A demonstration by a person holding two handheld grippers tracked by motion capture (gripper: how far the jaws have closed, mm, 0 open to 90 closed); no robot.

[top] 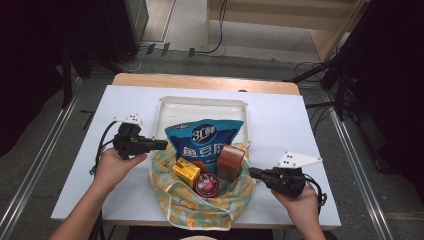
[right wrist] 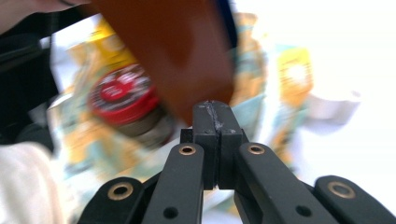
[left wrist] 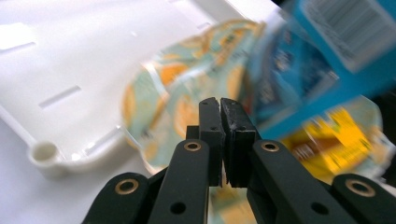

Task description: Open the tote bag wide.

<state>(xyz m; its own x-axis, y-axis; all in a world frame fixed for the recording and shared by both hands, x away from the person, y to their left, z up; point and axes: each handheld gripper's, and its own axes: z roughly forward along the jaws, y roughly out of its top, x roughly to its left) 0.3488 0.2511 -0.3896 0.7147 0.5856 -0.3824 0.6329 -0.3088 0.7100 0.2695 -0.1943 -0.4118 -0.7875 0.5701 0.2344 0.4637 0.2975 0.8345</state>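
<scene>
We hold 2 tools level over the white bench (top: 280, 125), one at each side of the patterned cloth bag (top: 200, 202). Our left tool (top: 162, 144) points right toward the blue snack pouch (top: 205, 137), its jaws pressed together on nothing. Our right tool (top: 252, 173) points left, just beside the brown box (top: 231, 159), jaws likewise together and empty. The bag lies open at the front edge of the white tray (top: 200, 102), holding the pouch, the box, a yellow carton (top: 186, 171) and a red-lidded tin (top: 207, 185).
</scene>
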